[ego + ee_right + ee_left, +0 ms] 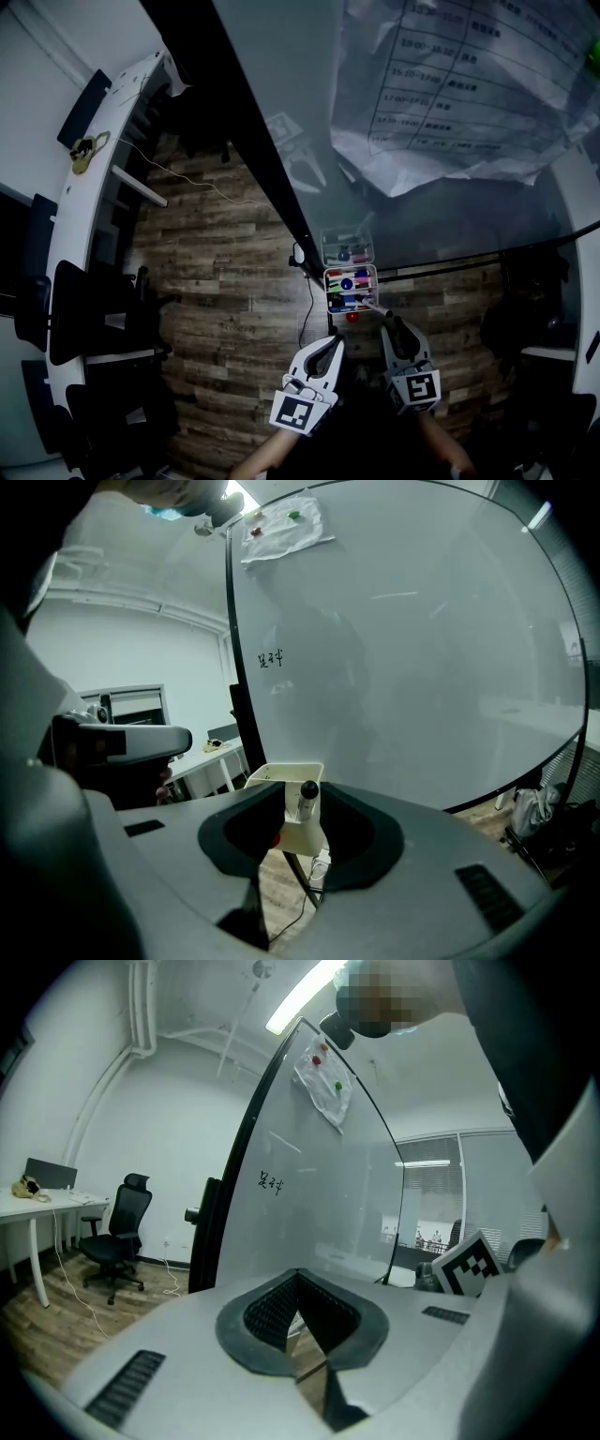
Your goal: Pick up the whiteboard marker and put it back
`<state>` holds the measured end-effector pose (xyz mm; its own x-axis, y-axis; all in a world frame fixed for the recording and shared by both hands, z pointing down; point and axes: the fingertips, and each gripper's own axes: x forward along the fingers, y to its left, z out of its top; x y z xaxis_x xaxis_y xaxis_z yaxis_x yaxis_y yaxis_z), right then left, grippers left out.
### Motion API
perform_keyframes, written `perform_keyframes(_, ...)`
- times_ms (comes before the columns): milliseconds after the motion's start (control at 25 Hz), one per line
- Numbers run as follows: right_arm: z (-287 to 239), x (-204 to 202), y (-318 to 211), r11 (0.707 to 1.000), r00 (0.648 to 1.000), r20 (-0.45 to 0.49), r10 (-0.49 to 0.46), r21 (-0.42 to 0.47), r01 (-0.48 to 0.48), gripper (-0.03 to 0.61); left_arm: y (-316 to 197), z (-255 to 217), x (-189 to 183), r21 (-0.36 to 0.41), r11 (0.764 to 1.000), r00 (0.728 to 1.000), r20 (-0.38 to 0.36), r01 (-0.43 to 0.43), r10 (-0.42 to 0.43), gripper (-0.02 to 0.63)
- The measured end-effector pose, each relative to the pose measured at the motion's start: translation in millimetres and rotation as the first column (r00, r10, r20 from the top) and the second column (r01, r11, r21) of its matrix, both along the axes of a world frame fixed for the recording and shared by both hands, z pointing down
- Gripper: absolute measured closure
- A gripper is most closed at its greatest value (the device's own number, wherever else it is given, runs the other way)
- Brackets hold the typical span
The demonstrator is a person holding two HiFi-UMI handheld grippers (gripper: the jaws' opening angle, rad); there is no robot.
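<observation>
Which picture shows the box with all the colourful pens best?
The head view: it looks down into the pen tray, so its coloured pens show. The right gripper view shows only its white wall behind a marker. The left gripper view misses it.

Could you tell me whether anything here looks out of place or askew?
The printed sheet on the whiteboard is badly crumpled and hangs crooked. One whiteboard marker also pokes slantwise out of the tray, its end held by the right gripper.

Whiteboard marker (306,803) – white barrel, black end – at the tray (281,767) rim, between fingers
</observation>
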<state>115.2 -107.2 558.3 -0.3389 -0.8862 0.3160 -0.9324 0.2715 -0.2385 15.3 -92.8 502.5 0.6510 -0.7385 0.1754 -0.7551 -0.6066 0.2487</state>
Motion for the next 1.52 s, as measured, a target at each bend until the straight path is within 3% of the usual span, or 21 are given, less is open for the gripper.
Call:
perform_keyframes(640,29,3,-13,0.997,1.0,-0.015,0.016,-0.069,-0.017,0.471,-10,7,-5,-0.011,1.0,1.0,0.026,-0.008,0.008,0.606)
perform_keyframes(1520,18,2,-6,1.0,1.0,-0.02,0.009,-0.026,-0.009,0.499,0,1,-10,0.008,1.0,1.0,0.007,0.0,0.0,0.604)
